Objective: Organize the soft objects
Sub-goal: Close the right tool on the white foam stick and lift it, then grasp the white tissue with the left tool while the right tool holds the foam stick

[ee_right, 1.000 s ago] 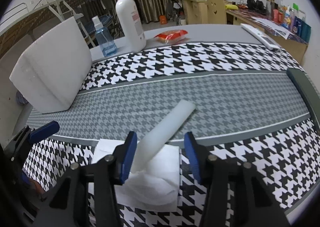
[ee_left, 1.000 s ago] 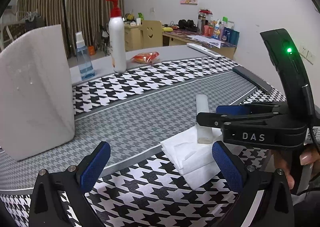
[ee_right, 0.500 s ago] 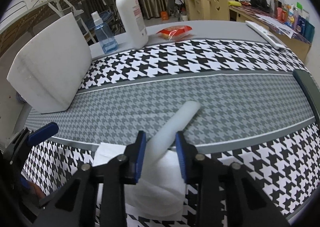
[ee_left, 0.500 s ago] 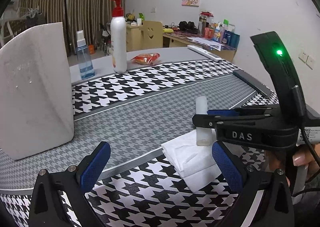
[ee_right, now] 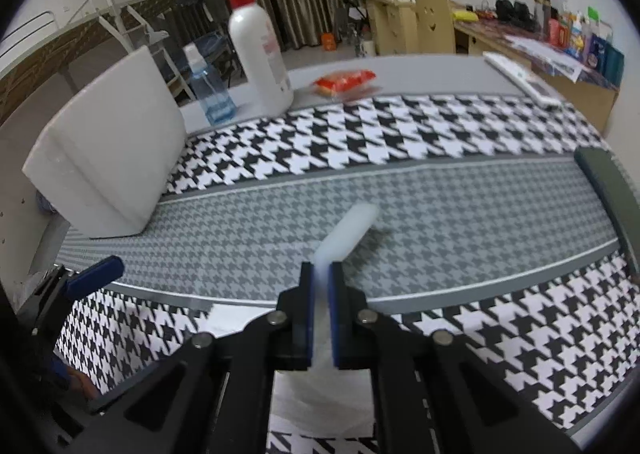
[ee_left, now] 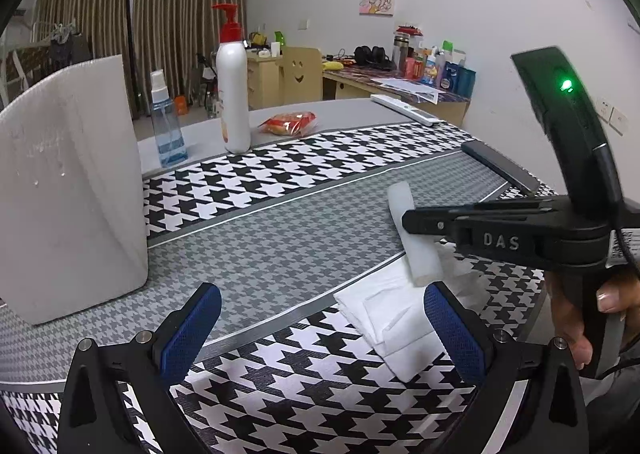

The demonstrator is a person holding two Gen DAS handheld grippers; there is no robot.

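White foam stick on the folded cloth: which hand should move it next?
Right. The right gripper is shut on the white foam stick; the left gripper hangs open and empty beside it.

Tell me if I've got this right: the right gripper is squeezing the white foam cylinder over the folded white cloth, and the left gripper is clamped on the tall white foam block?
Not quite. The left gripper is open and holds nothing; the tall white foam block stands apart from it, as the left wrist view shows. The rest holds: the right gripper is shut on the white foam cylinder above the folded white cloth.
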